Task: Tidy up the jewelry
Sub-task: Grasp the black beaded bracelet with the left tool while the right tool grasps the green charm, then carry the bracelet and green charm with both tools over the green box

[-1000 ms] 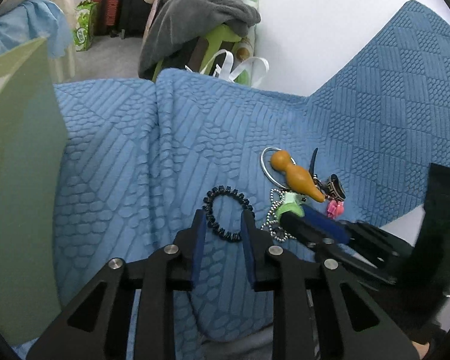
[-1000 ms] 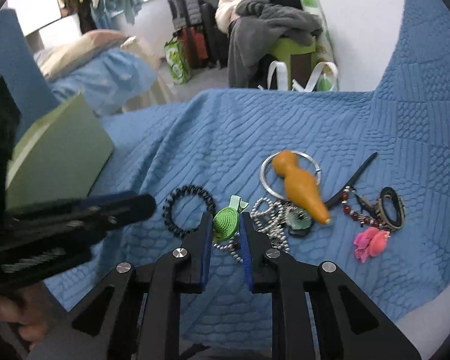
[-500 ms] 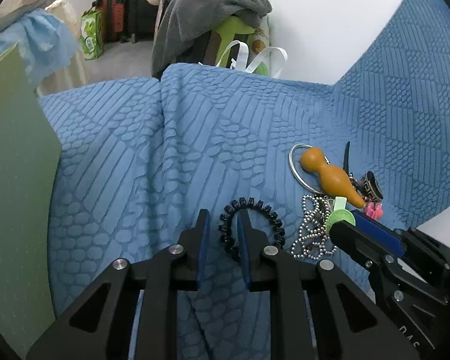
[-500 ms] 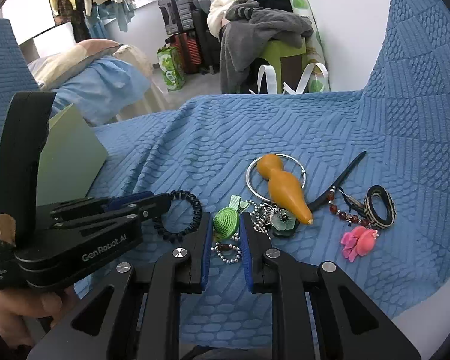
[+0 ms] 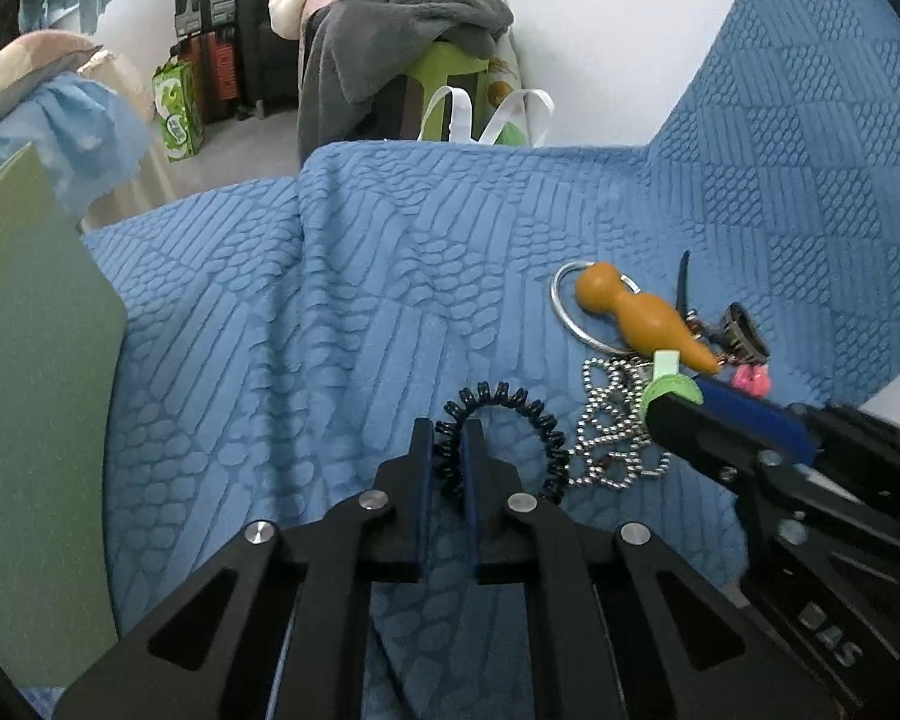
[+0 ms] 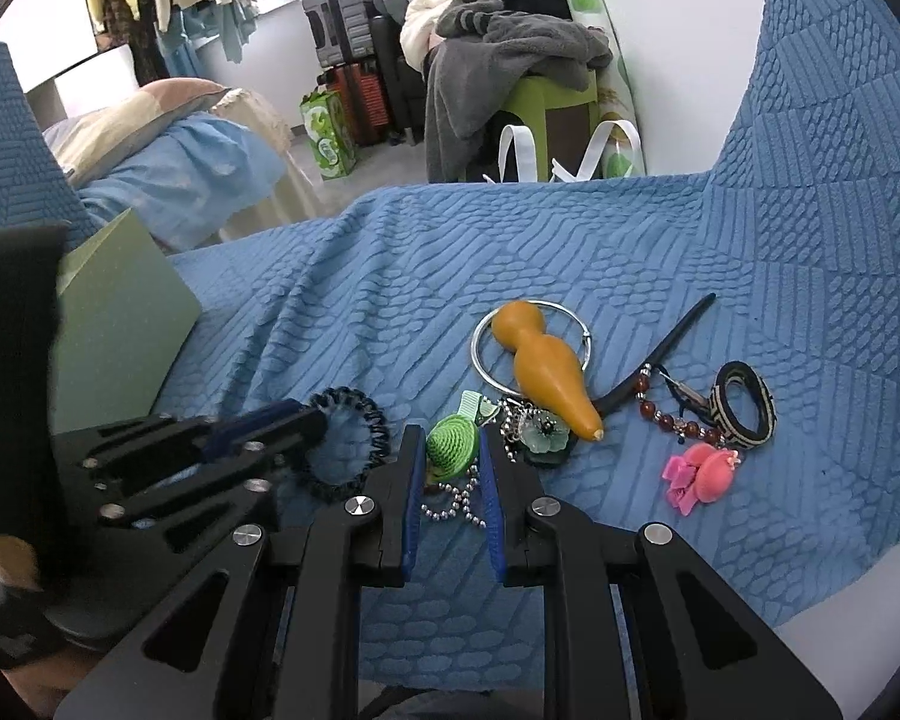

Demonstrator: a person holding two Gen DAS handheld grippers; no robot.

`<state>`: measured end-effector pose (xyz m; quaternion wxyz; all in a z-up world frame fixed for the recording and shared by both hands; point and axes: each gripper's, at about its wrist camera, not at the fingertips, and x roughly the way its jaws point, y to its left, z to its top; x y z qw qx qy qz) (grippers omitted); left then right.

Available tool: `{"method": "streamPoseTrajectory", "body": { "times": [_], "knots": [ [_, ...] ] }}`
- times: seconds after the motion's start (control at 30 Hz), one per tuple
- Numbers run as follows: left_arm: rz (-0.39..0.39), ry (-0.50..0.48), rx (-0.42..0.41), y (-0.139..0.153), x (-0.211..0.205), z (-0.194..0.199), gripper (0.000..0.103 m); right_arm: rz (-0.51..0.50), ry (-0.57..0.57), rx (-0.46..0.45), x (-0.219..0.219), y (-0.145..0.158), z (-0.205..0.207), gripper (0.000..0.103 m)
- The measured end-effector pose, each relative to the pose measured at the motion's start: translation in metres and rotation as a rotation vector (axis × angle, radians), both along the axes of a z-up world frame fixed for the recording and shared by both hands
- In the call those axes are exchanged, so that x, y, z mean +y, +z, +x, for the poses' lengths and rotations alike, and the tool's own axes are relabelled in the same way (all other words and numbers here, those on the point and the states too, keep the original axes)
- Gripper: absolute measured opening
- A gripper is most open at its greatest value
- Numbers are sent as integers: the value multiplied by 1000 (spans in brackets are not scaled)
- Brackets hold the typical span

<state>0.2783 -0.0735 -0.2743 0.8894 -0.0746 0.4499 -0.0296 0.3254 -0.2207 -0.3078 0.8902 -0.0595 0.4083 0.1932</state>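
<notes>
Jewelry lies in a pile on a blue quilted cloth (image 5: 330, 312). My left gripper (image 5: 448, 438) is shut on a black coiled hair tie (image 5: 528, 414), also seen in the right wrist view (image 6: 354, 444). My right gripper (image 6: 450, 450) is shut on a green knitted hair clip (image 6: 453, 441), which also shows in the left wrist view (image 5: 669, 387). Beside it lie a silver ball chain (image 5: 612, 438), an orange gourd (image 6: 546, 372) on a silver bangle (image 6: 480, 354), a green flower pendant (image 6: 543, 435), a red bead bracelet (image 6: 672, 414), a striped ring (image 6: 744, 405), a pink flower (image 6: 699, 474) and a black stick (image 6: 672, 348).
A pale green box (image 5: 24, 420) stands at the left edge of the cloth; it also shows in the right wrist view (image 6: 114, 324). Beyond the cloth are a green stool with clothes (image 6: 510, 60), suitcases (image 6: 354, 60) and a bed (image 6: 168, 162).
My left gripper has closed on the hair tie's near side. My right gripper has stayed shut on the green clip, and both have shifted slightly.
</notes>
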Motion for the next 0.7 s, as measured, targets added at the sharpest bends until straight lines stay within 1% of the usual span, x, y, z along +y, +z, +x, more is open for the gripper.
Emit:
{"method": "streamPoseTrajectory", "body": {
  "times": [0.1, 0.2, 0.3, 0.37, 0.5, 0.6, 0.7],
  "knots": [
    [-33, 28, -29, 14, 11, -12, 8, 14, -6, -3, -2, 2, -2, 16],
    [-47, 27, -55, 26, 18, -18, 8, 33, -12, -5, -3, 7, -4, 16],
    [-83, 42, -69, 37, 26, -28, 8, 39, -11, -14, -1, 13, -8, 16],
    [-97, 43, -68, 43, 30, -30, 8, 41, -11, -18, 2, 16, -10, 16],
    [-128, 59, -56, 53, 43, -41, 8, 35, -11, 3, 8, 21, -14, 16],
    [-134, 70, -42, 60, 54, -47, 8, 49, -17, 41, 11, 23, -16, 16],
    [-150, 72, -28, 69, 68, -54, 8, 57, -8, 60, 17, 26, -24, 16]
  ]
}}
